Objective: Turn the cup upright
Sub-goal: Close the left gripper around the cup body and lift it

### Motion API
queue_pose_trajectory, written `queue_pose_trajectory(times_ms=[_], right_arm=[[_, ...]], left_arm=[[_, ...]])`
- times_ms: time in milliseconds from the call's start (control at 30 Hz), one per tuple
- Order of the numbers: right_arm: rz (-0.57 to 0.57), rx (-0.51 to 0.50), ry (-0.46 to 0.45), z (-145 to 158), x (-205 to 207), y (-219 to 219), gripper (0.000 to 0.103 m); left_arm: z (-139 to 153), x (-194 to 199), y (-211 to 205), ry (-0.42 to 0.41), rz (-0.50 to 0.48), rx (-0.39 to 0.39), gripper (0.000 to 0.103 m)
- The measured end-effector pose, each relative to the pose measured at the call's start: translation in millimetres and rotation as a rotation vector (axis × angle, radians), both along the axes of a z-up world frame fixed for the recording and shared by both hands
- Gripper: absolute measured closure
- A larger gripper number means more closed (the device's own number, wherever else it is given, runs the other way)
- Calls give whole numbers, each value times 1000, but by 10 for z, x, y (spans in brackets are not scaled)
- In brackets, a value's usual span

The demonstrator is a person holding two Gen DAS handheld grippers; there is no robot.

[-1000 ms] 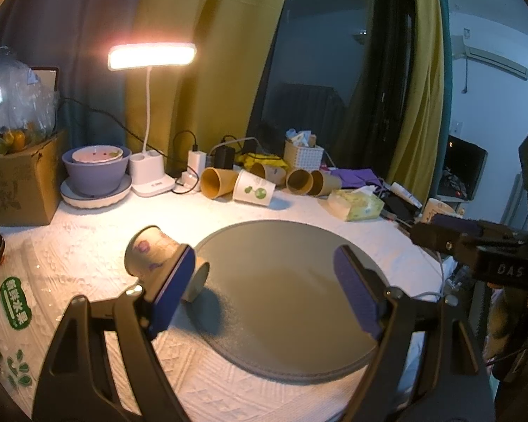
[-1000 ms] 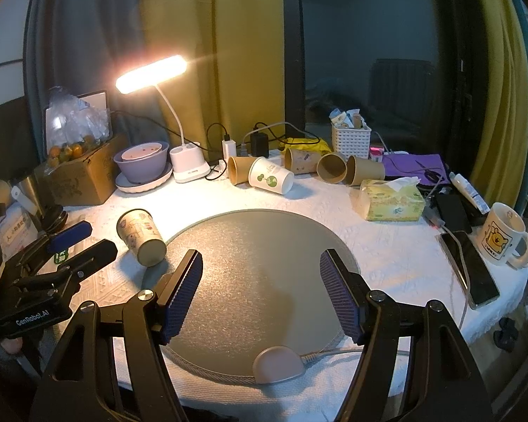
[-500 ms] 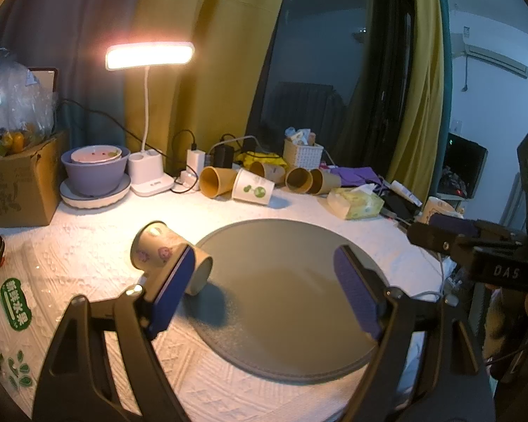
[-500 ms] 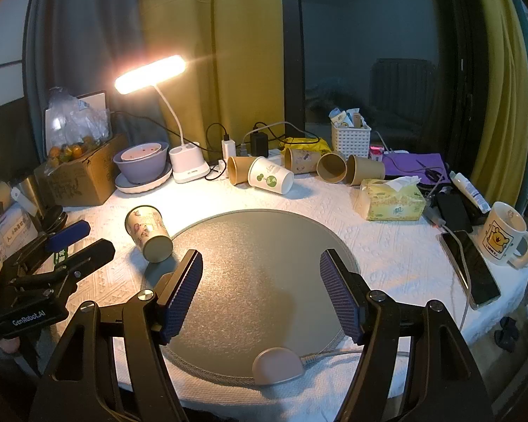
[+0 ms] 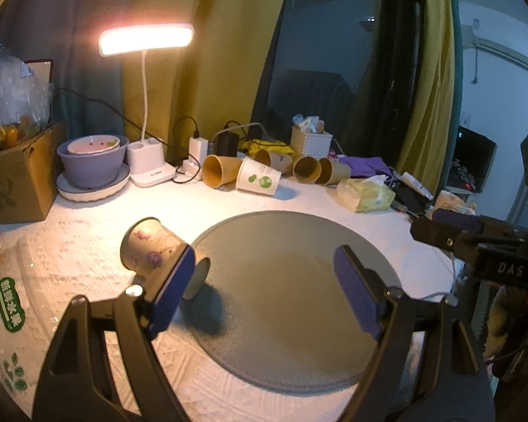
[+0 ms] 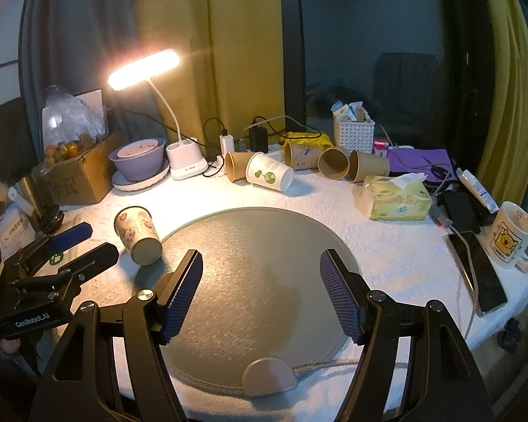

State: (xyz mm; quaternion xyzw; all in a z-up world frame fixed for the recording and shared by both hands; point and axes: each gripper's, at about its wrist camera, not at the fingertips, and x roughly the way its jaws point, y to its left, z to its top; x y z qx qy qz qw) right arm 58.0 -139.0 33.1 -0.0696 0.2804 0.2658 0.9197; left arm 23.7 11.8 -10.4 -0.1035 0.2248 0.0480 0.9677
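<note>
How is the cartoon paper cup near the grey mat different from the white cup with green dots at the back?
The cartoon cup lies alone by the round mat, its closed base toward the right camera; the green-dot cup lies among brown cups, with its base away. The cartoon cup is cream with colourful prints; the other is white with green blobs. Both are paper cups on their sides.

Printed paper cup (image 6: 137,235), matt, lying on a white quilted cloth (image 6: 387,246) with raised texture covering the table. Round grey mat (image 6: 257,281), finely grained, matt. Each hand-held gripper: black plastic frame, ribbed blue pads (image 6: 181,295). Glossy ceramic mug (image 6: 510,237).
</note>
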Motion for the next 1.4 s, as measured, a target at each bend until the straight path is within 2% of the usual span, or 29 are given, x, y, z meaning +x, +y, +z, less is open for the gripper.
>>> queue_pose_trajectory(times_ms=[467, 867, 1067, 1400], right_arm=[[60, -2, 72, -153, 617, 109, 31], [171, 6, 136, -314, 1140, 378, 31], [219, 8, 171, -413, 1358, 522, 31], [275, 10, 201, -490, 1548, 698, 31]], left_arm=[[-180, 474, 230, 125, 107, -67, 21], [-413, 760, 631, 238, 303, -171, 21], [-617, 803, 866, 307, 402, -267, 21], [-817, 1011, 1051, 374, 405, -355, 21]])
